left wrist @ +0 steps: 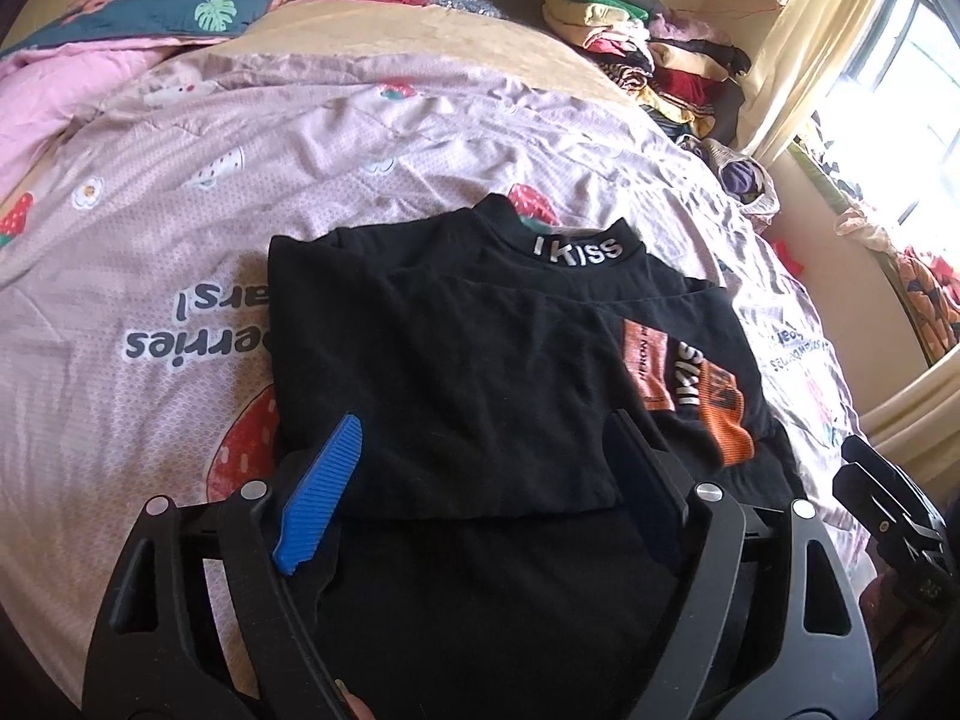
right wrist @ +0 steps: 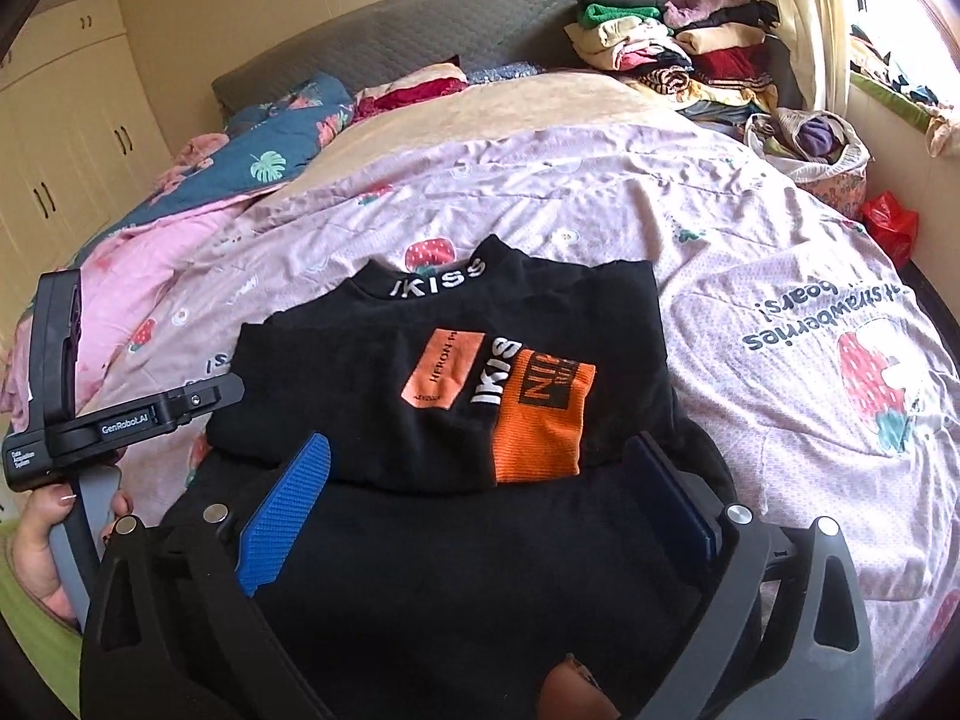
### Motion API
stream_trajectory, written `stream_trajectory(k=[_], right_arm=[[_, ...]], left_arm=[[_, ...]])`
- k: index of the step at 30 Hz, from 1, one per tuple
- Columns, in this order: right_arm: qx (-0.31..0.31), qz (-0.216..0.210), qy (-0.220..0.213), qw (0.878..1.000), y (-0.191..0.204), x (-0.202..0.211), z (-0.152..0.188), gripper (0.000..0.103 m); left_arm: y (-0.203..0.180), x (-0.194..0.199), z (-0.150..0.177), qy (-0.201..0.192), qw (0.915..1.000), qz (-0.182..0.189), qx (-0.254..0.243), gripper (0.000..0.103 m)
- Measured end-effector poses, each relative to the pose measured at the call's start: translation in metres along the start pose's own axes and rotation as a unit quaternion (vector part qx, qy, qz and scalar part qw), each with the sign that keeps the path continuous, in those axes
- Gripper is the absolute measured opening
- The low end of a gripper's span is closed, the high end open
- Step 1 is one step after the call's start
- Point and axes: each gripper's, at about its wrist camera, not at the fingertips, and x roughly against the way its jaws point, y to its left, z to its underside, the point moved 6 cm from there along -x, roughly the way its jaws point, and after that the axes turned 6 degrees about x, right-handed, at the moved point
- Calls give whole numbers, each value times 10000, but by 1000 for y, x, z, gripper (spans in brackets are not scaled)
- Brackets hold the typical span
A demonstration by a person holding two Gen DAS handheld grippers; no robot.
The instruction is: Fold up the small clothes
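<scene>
Black cotton fills the middle of both views: we count one black top (left wrist: pixel 456 360), partly folded, lying flat on one pink strawberry-print bedspread (left wrist: pixel 180 228), its "IKISS" collar toward twelve o'clock and its orange printed patch (right wrist: pixel 528 402) facing up on the folded layer. Toward one o'clock on the bed we see one pile of folded clothes (right wrist: pixel 672 42), and at two o'clock one open bag (right wrist: pixel 810 144) with purple fabric in it. We hold two grippers. Our left gripper (left wrist: pixel 486 480) tilts downward over the near hem of the top, with its two fingers, one blue pad (left wrist: pixel 321 492) at eight o'clock and one dark at four, spread wide and empty; whether they brush the cloth we cannot tell. Our right gripper (right wrist: pixel 480 498) slopes down likewise over the same near edge, jaws released and as wide, nothing clamped between them. In the right wrist view, our left hand (right wrist: pixel 42 546) wraps the grey handle of the left gripper at nine o'clock.
</scene>
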Motion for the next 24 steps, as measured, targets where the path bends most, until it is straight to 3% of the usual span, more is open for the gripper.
stream_trajectory(k=[5,24], right_arm=[[-30,-22,-82,10000,2,9,-3,98],[-54,-62,-566,9984,5,49,-7,99]], left_arm=[[-7,12,-4,-84,9999,21,-60,93],[-30,52,10,-336,9987,131,-359,93]])
